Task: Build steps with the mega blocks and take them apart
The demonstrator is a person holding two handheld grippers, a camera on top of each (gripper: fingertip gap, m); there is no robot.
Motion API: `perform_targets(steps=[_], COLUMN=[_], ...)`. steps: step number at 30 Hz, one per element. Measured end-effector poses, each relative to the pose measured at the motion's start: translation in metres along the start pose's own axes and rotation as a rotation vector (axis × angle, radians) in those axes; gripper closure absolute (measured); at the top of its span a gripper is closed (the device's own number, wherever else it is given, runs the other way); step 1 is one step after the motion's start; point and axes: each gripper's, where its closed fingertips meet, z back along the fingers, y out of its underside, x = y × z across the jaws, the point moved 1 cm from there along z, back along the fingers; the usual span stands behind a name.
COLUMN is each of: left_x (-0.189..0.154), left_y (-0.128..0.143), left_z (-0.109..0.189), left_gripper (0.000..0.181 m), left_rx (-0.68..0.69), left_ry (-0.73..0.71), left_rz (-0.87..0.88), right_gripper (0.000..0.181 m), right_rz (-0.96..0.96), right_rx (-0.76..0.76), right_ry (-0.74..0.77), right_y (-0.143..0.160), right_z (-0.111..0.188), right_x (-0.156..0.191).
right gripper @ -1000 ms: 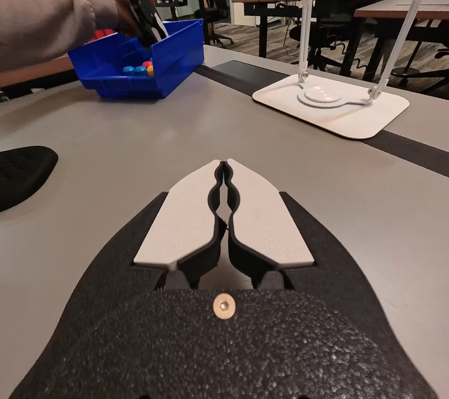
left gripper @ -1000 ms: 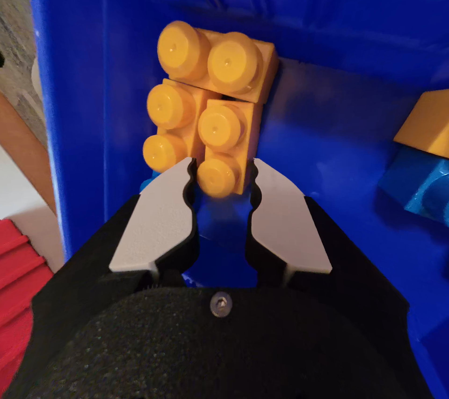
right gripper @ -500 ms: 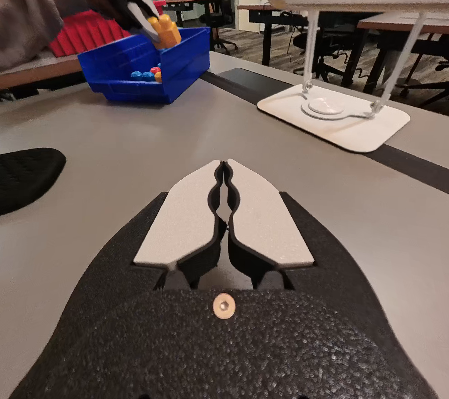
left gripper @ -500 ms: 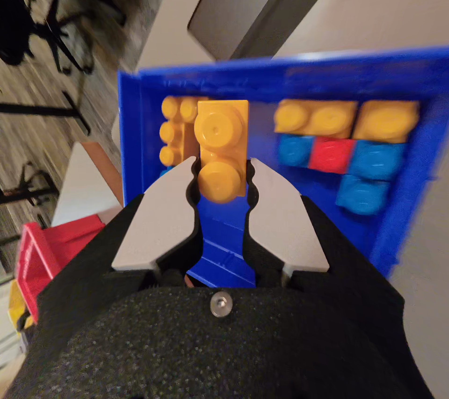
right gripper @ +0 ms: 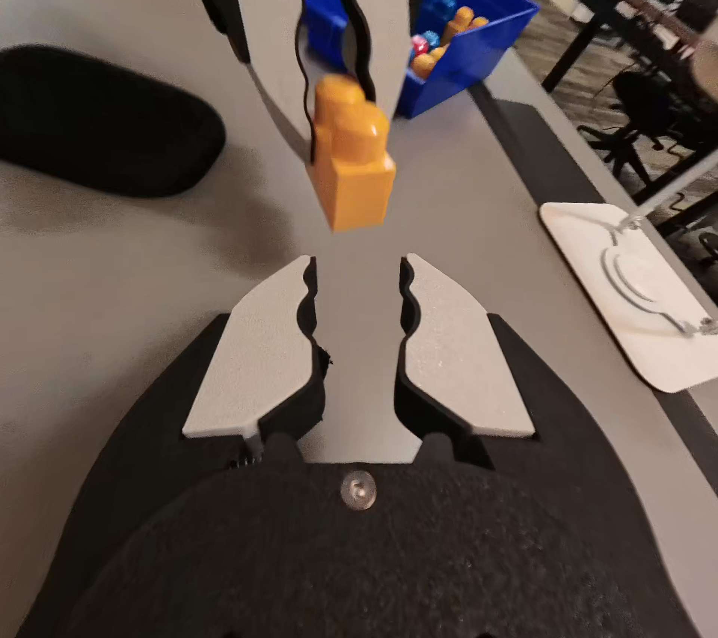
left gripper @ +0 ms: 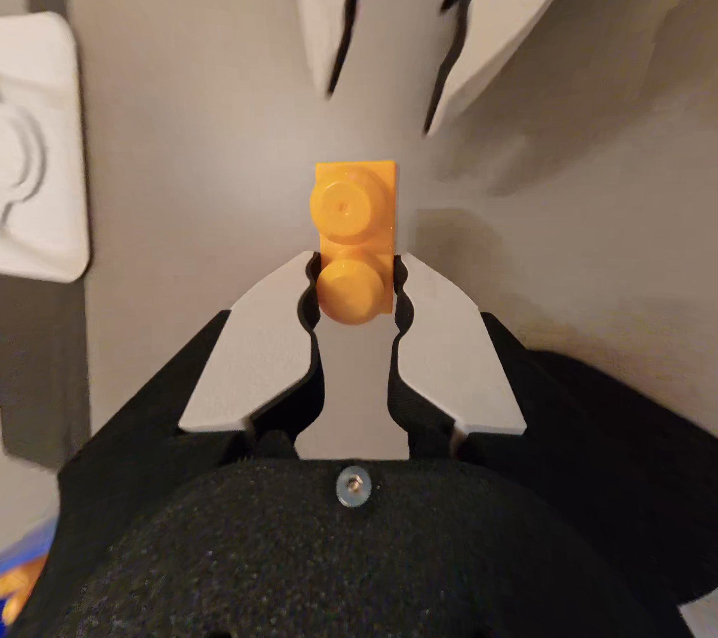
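My left gripper point(left gripper: 357, 257) is shut on an orange two-stud mega block point(left gripper: 349, 207) by its near end, held above the grey table point(left gripper: 194, 114). In the right wrist view the left gripper point(right gripper: 345, 121) comes down from above with the orange block point(right gripper: 357, 187) hanging just ahead of my right gripper point(right gripper: 357, 261). The right gripper is open and empty, with a gap between its tips and the block. It also shows at the top of the left wrist view point(left gripper: 377, 110), fingers apart.
A blue bin point(right gripper: 478, 48) with orange, blue and red blocks stands at the back right of the table. A black pad point(right gripper: 97, 121) lies at the left. A white stand base point(right gripper: 641, 289) sits at the right, beside a dark strip. Desks and chairs stand beyond. About 7 cm separates my left fingertips from my right.
My left gripper lifted the orange block out of the blue bin and carried it over the table to the right gripper. My right gripper opened and turned toward it.
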Motion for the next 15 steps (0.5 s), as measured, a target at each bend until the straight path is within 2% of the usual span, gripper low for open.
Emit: perform_targets(steps=[5,9,15], left_x=[-0.029,-0.038,-0.033], left_y=[-0.042,-0.054,-0.063], left_z=[-0.034,-0.048,-0.046], left_gripper=[0.145,0.145,0.143], left_rx=[-0.051,-0.082,-0.253], left_ry=[0.072,0.072,0.007], left_rz=[-0.067,-0.084,0.029], right_gripper=[0.139,0.144,0.144], right_rz=[0.045,0.021,-0.040], right_rx=[0.088,0.123,0.131], right_ry=[-0.070,-0.161,-0.225], right_y=[0.020,0.034,0.047], right_z=[-0.004,0.006,0.022], right_x=[0.018,0.025,0.017])
